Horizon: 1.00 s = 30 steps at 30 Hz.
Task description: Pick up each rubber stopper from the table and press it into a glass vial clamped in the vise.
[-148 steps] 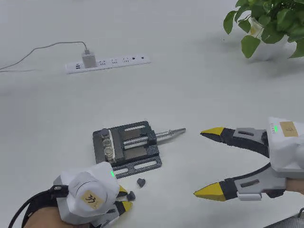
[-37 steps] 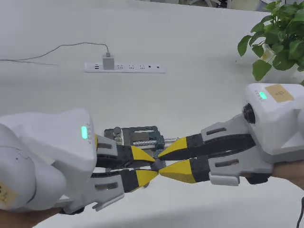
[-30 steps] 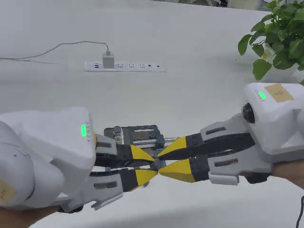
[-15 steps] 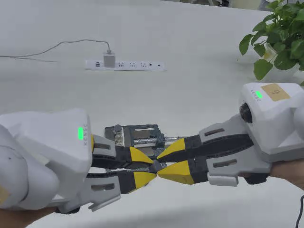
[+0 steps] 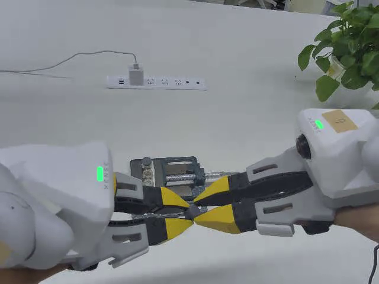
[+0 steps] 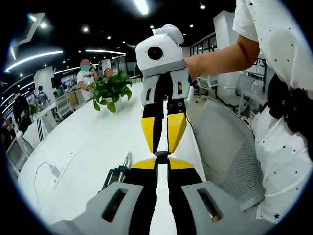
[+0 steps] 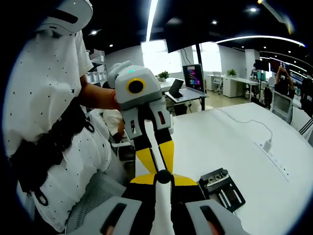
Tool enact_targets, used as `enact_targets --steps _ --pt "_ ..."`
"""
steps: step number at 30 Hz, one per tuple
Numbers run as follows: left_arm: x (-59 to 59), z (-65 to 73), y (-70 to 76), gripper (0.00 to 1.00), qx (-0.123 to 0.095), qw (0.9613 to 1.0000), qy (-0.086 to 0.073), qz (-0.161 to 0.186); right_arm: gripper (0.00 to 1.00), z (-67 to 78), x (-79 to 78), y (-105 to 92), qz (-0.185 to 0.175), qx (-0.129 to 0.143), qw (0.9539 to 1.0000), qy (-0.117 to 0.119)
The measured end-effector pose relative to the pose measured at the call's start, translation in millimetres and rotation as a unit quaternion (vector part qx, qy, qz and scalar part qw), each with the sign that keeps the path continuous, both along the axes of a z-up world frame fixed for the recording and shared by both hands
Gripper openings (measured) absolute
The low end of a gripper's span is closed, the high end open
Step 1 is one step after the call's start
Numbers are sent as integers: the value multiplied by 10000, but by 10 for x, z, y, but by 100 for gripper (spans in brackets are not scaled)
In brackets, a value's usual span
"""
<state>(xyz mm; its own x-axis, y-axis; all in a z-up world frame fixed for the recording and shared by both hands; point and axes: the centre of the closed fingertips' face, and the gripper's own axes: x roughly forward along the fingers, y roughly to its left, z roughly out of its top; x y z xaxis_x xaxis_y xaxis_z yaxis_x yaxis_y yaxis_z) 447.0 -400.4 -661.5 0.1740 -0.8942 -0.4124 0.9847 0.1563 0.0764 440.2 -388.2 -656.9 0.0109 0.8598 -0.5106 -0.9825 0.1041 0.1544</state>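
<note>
From the left: white hand-held left gripper [image 5: 188, 212], black-and-yellow jaws pinched onto the small dark rubber stopper [image 5: 193, 210], held above the white table [image 5: 237, 118]. Tip to tip against it, the right gripper [image 5: 198, 213], jaws likewise narrowed on the same stopper: 2 grips, 1 stopper. Just beyond the tips, the dark metal vise [image 5: 177, 168], screw running left-right; clear glass vials [image 5: 146, 172] at its left end, likely mouths up, nearer the left gripper. Cannot tell the stopper's axis.
</note>
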Motion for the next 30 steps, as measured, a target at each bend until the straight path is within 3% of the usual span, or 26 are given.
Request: enact_targets --steps 11,19,30 --pt "38 -33 37 5 -90 9998 29 167 5 -47 54 23 -75 -59 9999 53" --pt "56 -53 86 11 -234 9990 95 368 5 -55 129 55 -101 -93 9998 130" --pt "221 -203 380 25 -277 9948 178 960 5 -30 366 162 -302 -127 9994 146"
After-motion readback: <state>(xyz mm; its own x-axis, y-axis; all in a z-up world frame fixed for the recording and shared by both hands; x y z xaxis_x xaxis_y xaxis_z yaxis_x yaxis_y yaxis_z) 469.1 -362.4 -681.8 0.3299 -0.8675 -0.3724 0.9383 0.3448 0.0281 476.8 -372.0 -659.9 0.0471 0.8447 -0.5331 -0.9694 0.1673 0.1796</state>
